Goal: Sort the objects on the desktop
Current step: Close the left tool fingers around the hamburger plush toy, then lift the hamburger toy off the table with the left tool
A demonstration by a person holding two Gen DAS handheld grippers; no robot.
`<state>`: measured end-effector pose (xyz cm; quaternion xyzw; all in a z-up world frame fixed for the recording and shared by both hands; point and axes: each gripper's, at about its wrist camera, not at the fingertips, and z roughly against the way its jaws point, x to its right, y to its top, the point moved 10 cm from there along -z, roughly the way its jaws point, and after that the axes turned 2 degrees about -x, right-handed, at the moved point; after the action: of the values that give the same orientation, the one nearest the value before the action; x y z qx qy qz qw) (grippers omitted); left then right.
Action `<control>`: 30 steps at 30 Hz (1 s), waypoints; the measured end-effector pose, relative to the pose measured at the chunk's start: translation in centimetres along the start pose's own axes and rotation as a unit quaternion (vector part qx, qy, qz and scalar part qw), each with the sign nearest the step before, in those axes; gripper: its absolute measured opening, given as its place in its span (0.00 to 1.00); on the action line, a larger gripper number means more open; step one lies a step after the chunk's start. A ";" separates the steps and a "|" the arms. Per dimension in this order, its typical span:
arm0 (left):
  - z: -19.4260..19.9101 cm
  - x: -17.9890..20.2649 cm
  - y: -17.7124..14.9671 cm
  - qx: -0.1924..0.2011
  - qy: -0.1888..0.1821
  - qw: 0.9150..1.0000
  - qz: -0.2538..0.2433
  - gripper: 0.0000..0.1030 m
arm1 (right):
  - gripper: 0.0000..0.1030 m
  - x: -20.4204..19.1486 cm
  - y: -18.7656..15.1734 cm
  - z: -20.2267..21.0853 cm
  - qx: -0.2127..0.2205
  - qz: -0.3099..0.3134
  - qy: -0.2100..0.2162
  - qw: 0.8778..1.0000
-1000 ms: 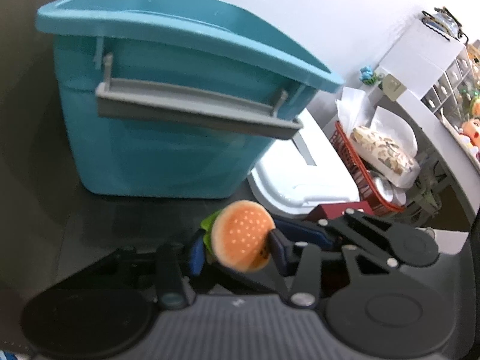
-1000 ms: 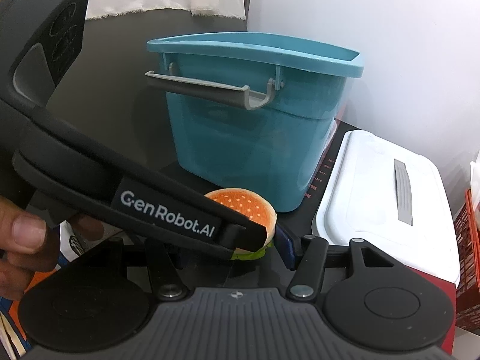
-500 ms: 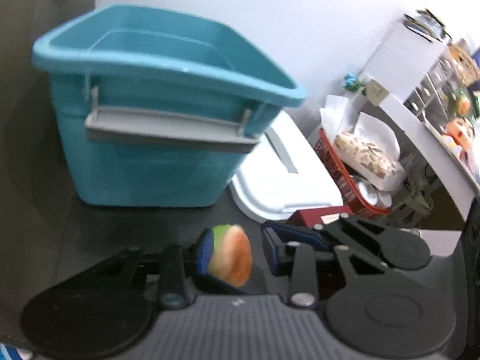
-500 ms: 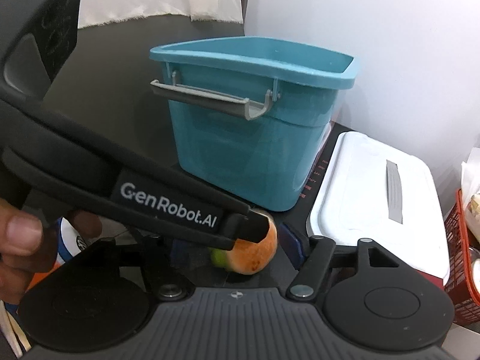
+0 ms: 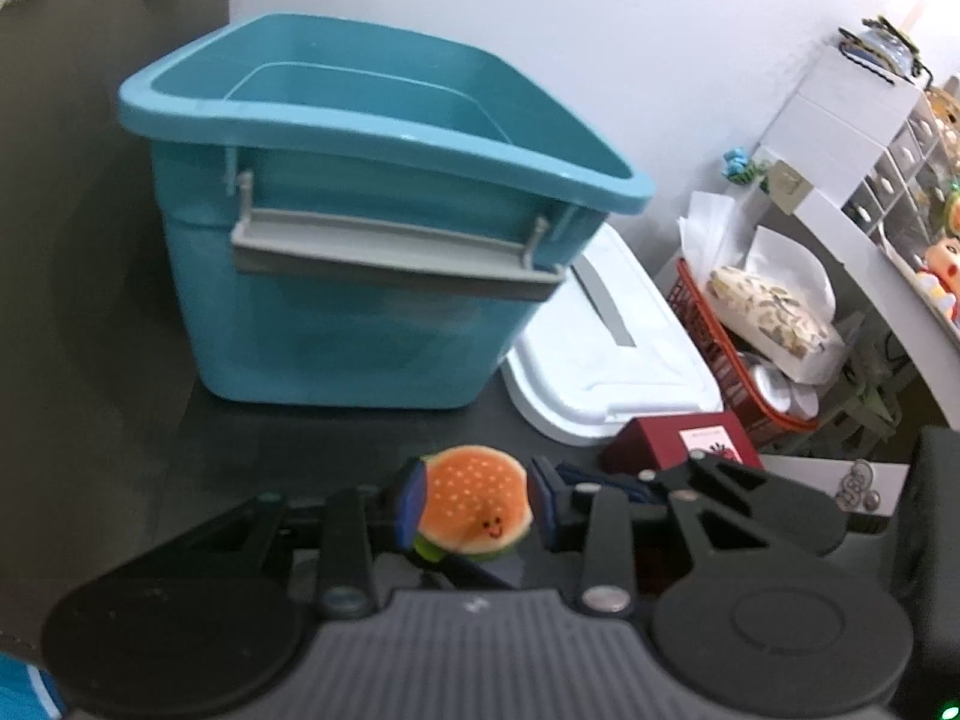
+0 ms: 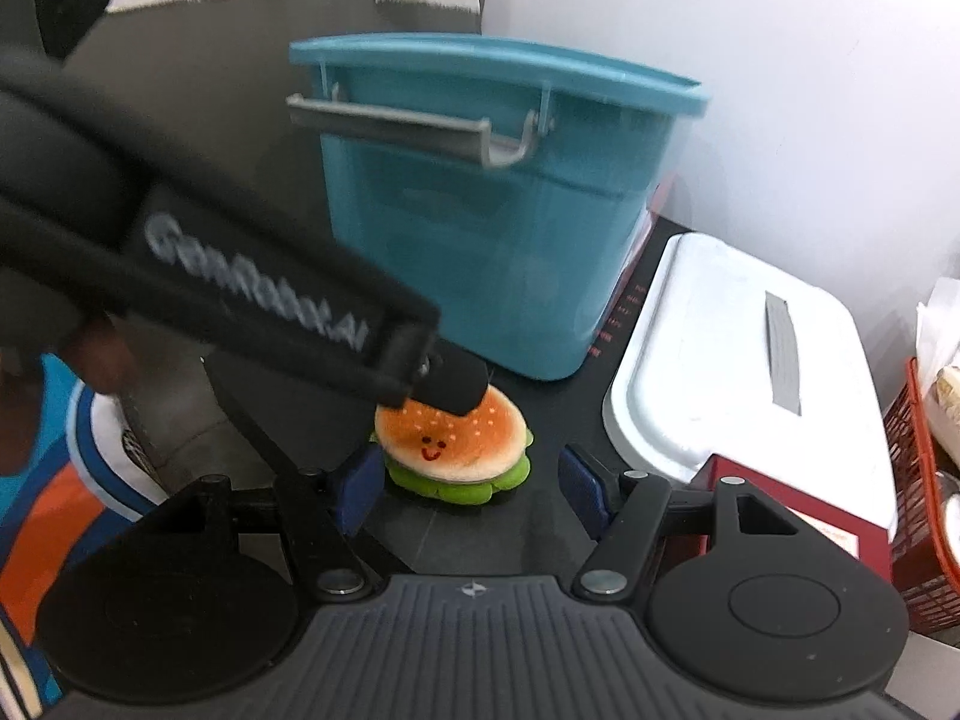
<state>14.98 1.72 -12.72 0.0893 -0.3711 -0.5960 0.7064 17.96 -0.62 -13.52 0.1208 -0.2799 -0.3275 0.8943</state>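
One plush burger point(image 5: 474, 510), orange bun with a red smile over green lettuce, sits between my left gripper's point(image 5: 477, 504) spread pads; my right gripper point(image 6: 471, 492) gapes too.

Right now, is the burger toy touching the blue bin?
Apart. The right wrist view shows a strip of dark table between the burger toy and the blue bin.
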 end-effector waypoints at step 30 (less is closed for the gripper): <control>-1.7 -0.7 -0.1 -0.031 -0.029 0.999 0.018 0.55 | 0.57 -0.4 -0.1 4.1 0.067 -0.025 0.042 0.997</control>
<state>15.99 1.83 -14.29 0.0432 -0.3744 -0.5971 0.7081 15.30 -0.55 -10.33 0.2010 -0.2604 -0.3251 0.8866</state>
